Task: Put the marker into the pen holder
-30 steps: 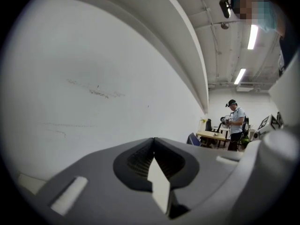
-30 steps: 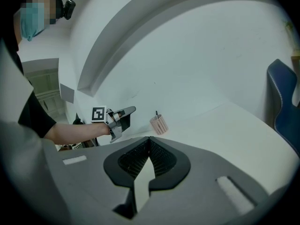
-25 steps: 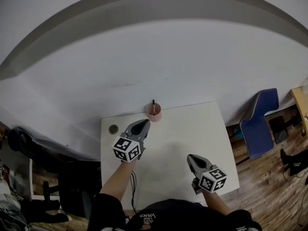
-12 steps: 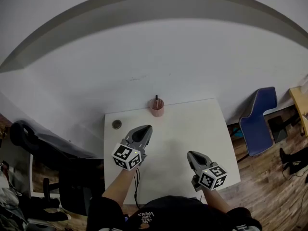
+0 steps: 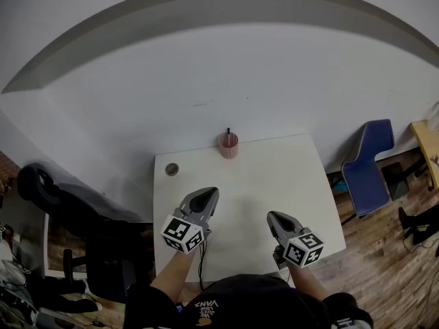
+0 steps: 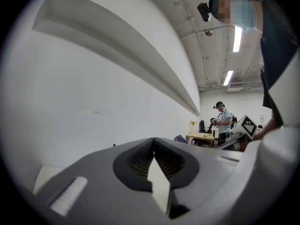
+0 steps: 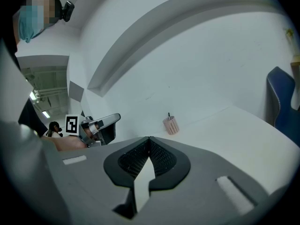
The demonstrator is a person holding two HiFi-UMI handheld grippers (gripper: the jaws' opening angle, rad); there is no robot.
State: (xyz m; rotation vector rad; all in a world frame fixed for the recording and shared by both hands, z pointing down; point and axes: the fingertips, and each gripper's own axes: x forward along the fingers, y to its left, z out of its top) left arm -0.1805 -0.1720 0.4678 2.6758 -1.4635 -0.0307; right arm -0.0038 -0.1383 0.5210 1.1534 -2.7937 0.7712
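Marker in the holder: I judge the job done.
The dark, slim marker [image 5: 228, 131] stands upright in the pink perforated pen holder [image 5: 228, 145], a small cylinder at the far edge of the smooth white surface [image 5: 274, 177]. My left claw [image 5: 208, 193] and right claw [image 5: 275, 216] hover near the front edge, well apart from it, both pinched closed on nothing (matte grey, ribbed inside). Nothing is left to grasp, so the next move only calls for keeping clear of the holder.

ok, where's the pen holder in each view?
Head view: pen holder at the table's far edge, middle.
Left gripper view: not visible above the left hand-held gripper's body.
Right gripper view: just right of centre.
Shared landmark: grey wall ledge.
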